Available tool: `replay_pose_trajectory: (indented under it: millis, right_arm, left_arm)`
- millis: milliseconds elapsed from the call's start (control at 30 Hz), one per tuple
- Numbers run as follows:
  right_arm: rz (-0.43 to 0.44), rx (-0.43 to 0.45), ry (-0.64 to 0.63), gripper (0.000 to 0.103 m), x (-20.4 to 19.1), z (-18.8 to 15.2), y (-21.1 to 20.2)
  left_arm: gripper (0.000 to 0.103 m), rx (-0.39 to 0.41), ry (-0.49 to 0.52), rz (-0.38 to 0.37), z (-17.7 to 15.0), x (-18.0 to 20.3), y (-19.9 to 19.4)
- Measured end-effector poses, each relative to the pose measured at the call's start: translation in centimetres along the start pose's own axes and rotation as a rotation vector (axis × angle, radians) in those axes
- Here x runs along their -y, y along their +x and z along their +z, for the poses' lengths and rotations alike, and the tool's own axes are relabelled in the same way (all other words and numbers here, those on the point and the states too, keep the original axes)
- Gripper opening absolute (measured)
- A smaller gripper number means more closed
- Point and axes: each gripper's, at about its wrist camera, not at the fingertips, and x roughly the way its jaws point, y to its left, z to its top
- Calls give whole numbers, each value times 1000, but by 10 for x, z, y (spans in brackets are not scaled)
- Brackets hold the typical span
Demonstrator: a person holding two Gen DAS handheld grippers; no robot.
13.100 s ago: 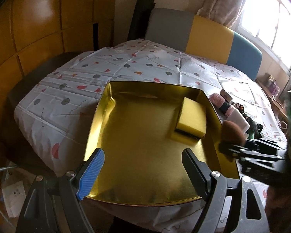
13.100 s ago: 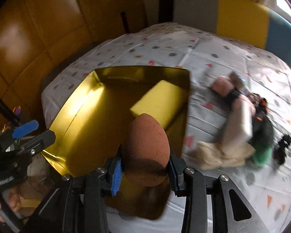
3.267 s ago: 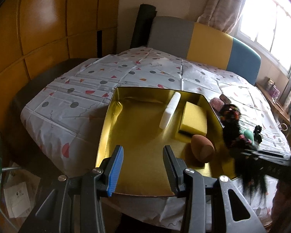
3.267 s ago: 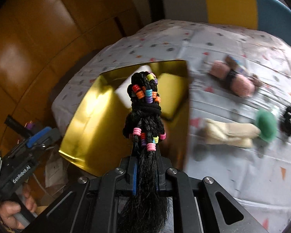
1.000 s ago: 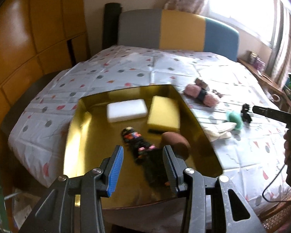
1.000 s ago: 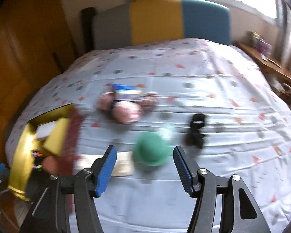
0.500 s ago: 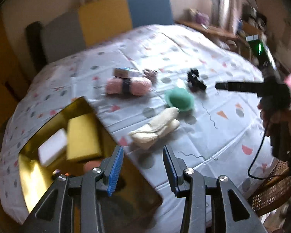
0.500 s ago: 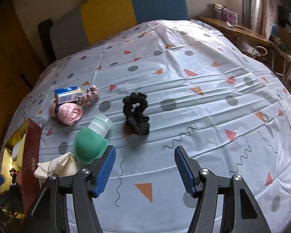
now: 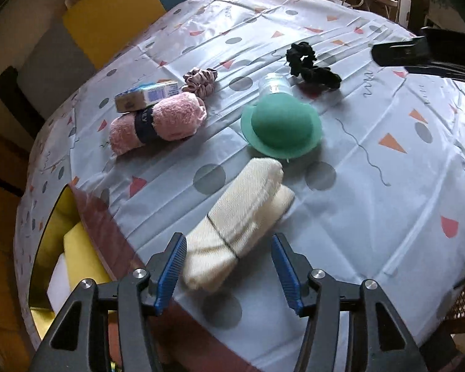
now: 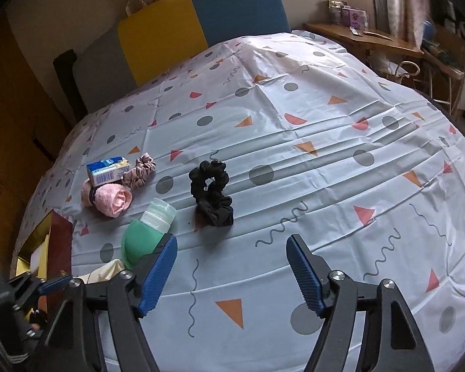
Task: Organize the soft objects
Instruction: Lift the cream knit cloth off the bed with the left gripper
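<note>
The left gripper [image 9: 229, 266] hangs over the cream towel roll [image 9: 238, 223] near the counter [image 9: 387, 186] edge, fingers spreading, pads clear of it. The right gripper [image 10: 232, 274] is widening over bare cloth before the black scrunchie [image 10: 212, 192]. The gold tray [image 9: 59, 248] is cut off at left, its contents mostly hidden.

Soft daylight, sharp centre, fisheye-bent dark edges, mild sheen on tablecloth [image 10: 294, 142].
</note>
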Motion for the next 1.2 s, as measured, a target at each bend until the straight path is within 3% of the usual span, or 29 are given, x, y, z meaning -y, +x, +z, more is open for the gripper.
replay_pose_trajectory:
  millis: [133,233,300,367,533,633,833,933,1200]
  right_arm:
    - [2,-8,5,74,1,1,2]
    - [-2,-6,1,74,1,1,2]
    - [-7,-5,-6,74,0,1,3]
    - [-12,-9,-12,74,0,0,4]
    - [-26,-13,-28,74,-2,-1,6]
    - [-42,-22,-35,74,-2,-2,8]
    - [-64,-39,-49,74,-2,-5,13]
    - [-71,-43,-61,74,-5,-6,14]
    - [-51,-47,-91,74,-12,-10,15]
  left_arm:
    - [56,-4,10,-5,8,5,11]
    - [42,22,-20,-27,9,3,13]
    - [25,62,-48,-42,9,1,6]
    - [20,99,-88,-57,7,-4,-3]
    - [18,130,-211,-149,-11,-19,-17]
    - [18,174,-290,-249,-28,-28,-34]
    - [17,246,-391,-346,-58,-36,-65]
    - [18,271,-414,-349,-69,-39,-77]
    - [15,325,-461,-268,-95,-49,-105]
